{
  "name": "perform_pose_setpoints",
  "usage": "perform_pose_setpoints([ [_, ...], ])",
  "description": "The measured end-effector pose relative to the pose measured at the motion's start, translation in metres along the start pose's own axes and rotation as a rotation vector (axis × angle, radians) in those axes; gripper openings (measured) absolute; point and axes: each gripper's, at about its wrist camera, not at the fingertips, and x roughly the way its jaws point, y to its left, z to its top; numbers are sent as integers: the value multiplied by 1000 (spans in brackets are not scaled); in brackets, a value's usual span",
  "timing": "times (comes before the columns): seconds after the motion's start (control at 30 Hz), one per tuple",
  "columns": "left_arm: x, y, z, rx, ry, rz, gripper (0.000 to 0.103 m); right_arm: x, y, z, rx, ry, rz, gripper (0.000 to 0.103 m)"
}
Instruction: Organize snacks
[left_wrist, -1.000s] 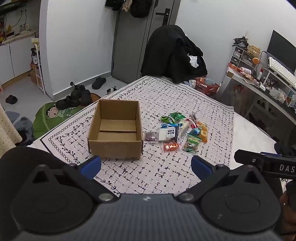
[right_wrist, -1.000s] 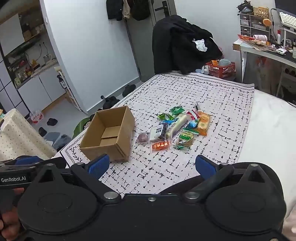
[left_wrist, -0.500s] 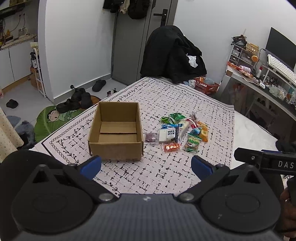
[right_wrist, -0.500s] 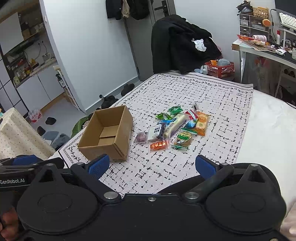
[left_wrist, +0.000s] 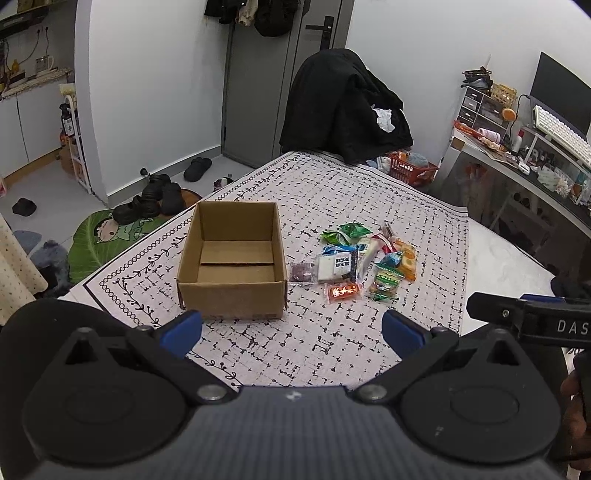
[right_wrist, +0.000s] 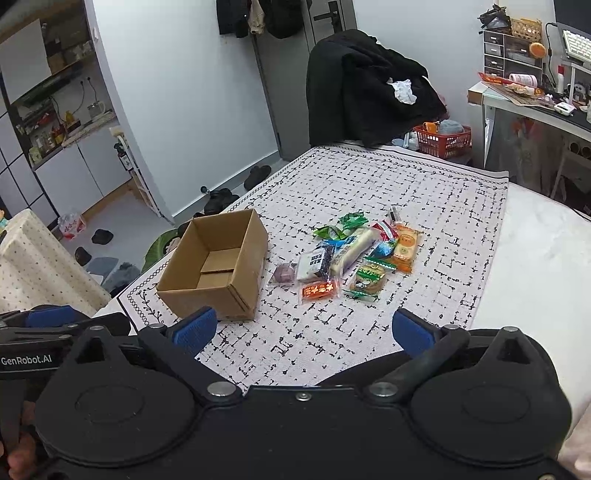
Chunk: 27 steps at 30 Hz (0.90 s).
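We held the left gripper (left_wrist: 291, 328) and right gripper (right_wrist: 302, 330) spread wide and empty, short of the snack packets (right_wrist: 354, 251) heaped just beside the empty cardboard box (right_wrist: 218, 266). They looked light, crinkly, slippery; we judged pinching the orange packet (right_wrist: 319, 290) at a sealed edge safest.

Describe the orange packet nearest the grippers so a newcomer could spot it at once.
Start at the open cardboard box on the patterned cloth; the pile of snacks lies just to its right. At the pile's near edge, closest to the grippers, lies a small flat orange packet with pale lettering. It is redder than the orange packet at the far right, and a green-and-yellow packet sits to its right.
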Motion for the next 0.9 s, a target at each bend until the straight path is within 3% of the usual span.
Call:
perform_pose_setpoints([
  [0.9, -1, 0, 3, 2, 6, -2, 103, 0, 3, 5, -9, 4, 8, 103],
])
